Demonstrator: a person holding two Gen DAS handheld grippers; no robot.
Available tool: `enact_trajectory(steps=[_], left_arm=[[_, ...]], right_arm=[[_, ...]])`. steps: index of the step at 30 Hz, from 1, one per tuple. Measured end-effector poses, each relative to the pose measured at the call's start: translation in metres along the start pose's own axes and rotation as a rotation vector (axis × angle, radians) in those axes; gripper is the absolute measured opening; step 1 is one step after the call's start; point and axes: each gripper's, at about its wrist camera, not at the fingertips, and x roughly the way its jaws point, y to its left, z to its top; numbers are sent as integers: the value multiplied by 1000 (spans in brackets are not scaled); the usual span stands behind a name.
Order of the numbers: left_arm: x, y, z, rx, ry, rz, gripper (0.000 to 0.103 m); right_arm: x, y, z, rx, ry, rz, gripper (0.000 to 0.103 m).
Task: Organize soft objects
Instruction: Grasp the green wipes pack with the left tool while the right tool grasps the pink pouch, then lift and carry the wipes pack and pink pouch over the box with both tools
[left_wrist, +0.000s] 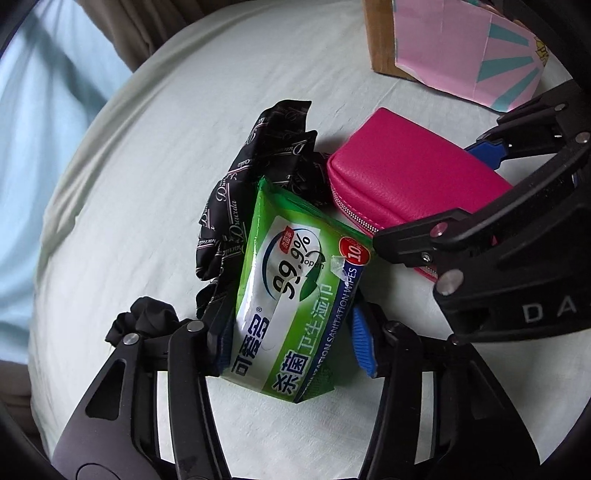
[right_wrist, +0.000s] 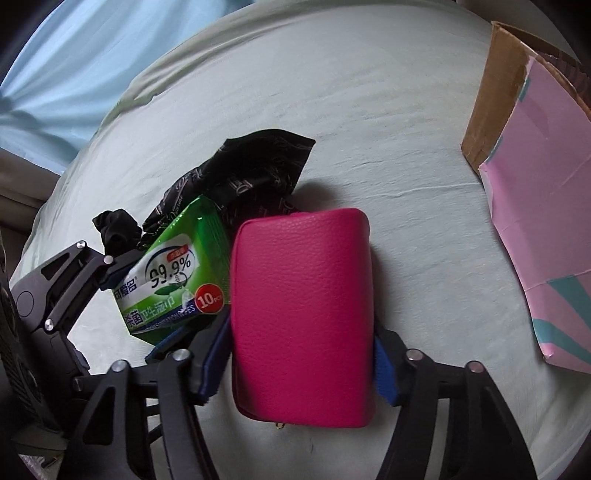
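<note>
Nearest the left wrist camera, the left gripper (left_wrist: 291, 332) has its blue pads pinching the near half of a green wet wipes pack (left_wrist: 295, 288), whose long axis runs straight away from the fingers, tilted a little to the right at the far end. Behind and to the left of the pack lies a crumpled black printed cloth (left_wrist: 258, 173), touching it, and a small black scrunchie (left_wrist: 147, 321) sits just left of the left finger. In the right wrist view, the right gripper (right_wrist: 303, 358) has its pads pressed against both long sides of a pink zip pouch (right_wrist: 301, 291), which also points lengthwise away from the fingers and rests on the pale green bedsheet (right_wrist: 406, 147). The pack and the pouch lie side by side, nearly touching, pack on the left and pouch on the right, so the two grippers are crowded close together. An open cardboard box with a pink lining (right_wrist: 535, 184) stands to the far right, well apart from the pile; it looks like the likely destination, and the right gripper with the pouch is the nearer one to it, so it would probably need to move off first to give the left room
</note>
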Motion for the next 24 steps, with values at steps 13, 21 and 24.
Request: enact_trajectory(steps=[13, 21, 24], left_arm=[[-37, 6, 10, -44, -7, 16, 37], [-99, 11, 19, -96, -23, 93, 37], [-131, 16, 27, -151, -23, 117, 37]], right_arm=[[-21, 12, 6, -15, -21, 20, 41], [-79, 20, 6, -50, -89, 39, 40], [-112, 21, 5, -63, -126, 47, 40]])
